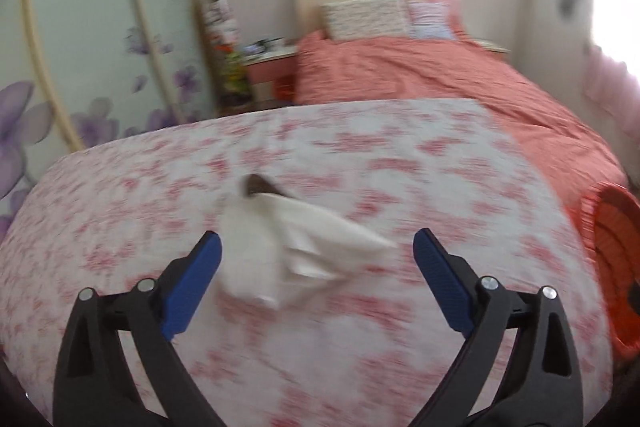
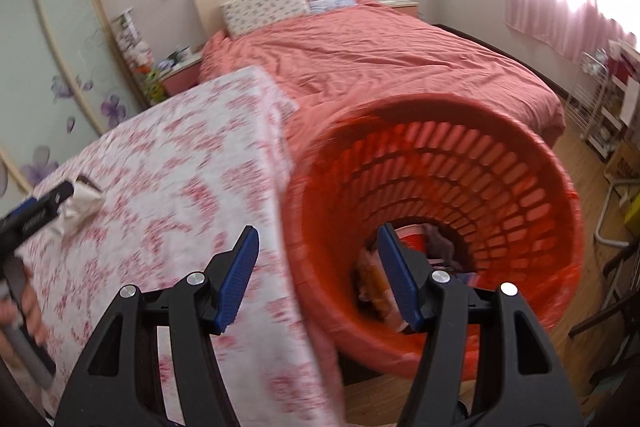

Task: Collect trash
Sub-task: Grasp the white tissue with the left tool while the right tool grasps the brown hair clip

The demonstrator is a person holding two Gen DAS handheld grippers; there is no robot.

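A crumpled white tissue [image 1: 280, 259] lies blurred on the pink-flowered table cover [image 1: 440, 187], with a small brown scrap [image 1: 260, 185] just behind it. My left gripper [image 1: 316, 239] stands wide open around the tissue; its pads do not press on it. In the right wrist view that left gripper [image 2: 52, 203] and the tissue [image 2: 82, 207] show at the far left. A red slatted basket [image 2: 500, 163] is tilted beside the table edge, mouth toward me, with colourful trash [image 2: 376, 283] at its bottom. My right gripper [image 2: 318, 231] is open: left finger over the table, right finger before the basket's mouth.
Behind the table is a bed with a coral cover [image 2: 380, 59] and two pillows. A nightstand [image 1: 272, 67] and a flowered wardrobe [image 1: 100, 47] are at the left. A white rack [image 2: 600, 107] and chair legs stand on the wooden floor at the right. A hand [image 2: 24, 307] holds the left gripper's handle.
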